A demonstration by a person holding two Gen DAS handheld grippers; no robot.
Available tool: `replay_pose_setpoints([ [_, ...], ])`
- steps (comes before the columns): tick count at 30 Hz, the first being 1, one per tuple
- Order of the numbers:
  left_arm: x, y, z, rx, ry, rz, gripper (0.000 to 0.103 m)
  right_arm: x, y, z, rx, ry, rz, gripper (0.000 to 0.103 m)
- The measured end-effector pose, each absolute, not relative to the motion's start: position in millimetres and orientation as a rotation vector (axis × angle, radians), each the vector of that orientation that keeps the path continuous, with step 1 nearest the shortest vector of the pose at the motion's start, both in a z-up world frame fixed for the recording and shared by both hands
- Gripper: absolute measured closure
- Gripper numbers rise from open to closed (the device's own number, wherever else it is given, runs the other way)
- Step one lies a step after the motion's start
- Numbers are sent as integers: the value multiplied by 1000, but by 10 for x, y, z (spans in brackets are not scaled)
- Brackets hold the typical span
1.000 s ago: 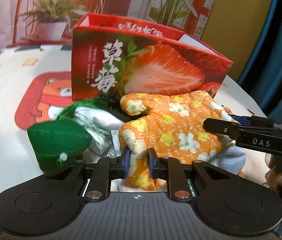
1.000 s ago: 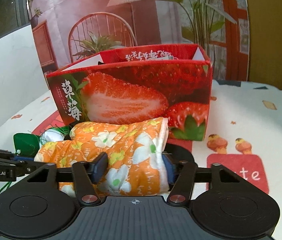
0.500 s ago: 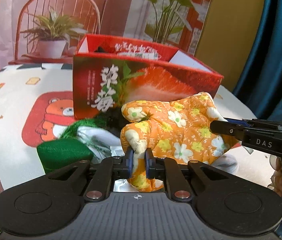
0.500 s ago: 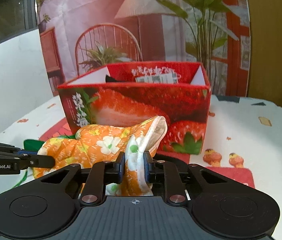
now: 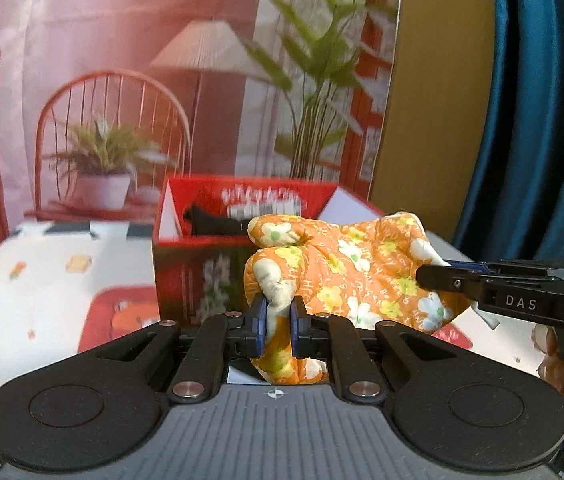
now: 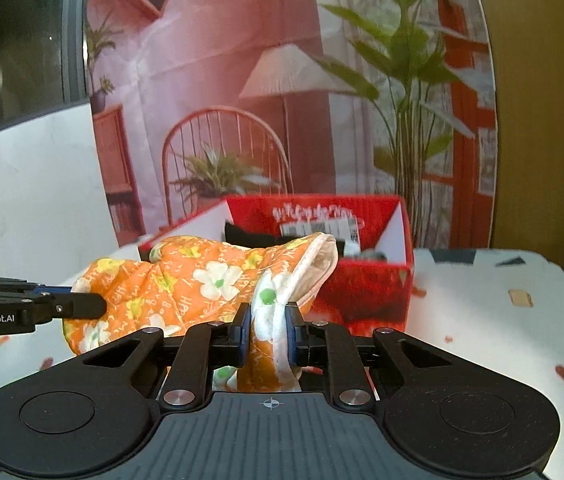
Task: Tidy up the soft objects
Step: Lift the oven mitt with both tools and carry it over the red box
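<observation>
A printed room backdrop [image 5: 201, 60] rose behind the white patterned table [image 6: 502, 340]. The left gripper [image 5: 277, 316] pinched the orange floral mitt's [image 5: 354, 272] fingertip end; the right gripper [image 6: 267, 330], its jaws having just closed, clamped the cuff. The mitt hung between them, the red strawberry box [image 6: 366, 292] just beyond.

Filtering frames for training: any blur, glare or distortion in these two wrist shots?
Left wrist view: red box print smeared by motion blur, orange mitt and left gripper fairly sharp, fisheye bends the edges. Right wrist view: box label blurred, mitt cuff clearer in the right gripper, no harsh glare, dark vignette corners.
</observation>
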State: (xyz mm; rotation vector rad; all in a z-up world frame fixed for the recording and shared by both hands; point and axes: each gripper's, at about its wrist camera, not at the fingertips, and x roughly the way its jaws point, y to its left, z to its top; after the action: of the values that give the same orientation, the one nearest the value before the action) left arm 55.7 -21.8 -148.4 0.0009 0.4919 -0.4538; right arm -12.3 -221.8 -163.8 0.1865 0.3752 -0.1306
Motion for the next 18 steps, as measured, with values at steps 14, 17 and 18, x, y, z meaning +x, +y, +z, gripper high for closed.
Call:
replay_pose_setpoints([
  [14, 1261, -376, -1000, 36, 409, -424, 90, 558, -2633, -1103, 184, 301, -107, 88],
  [17, 1536, -437, -969, 38, 430, -416, 90, 809, -2761, -1078, 183, 318, -115, 88],
  [18, 1633, -467, -973, 41, 444, -414, 90, 894, -2797, -1077, 185, 326, -117, 88],
])
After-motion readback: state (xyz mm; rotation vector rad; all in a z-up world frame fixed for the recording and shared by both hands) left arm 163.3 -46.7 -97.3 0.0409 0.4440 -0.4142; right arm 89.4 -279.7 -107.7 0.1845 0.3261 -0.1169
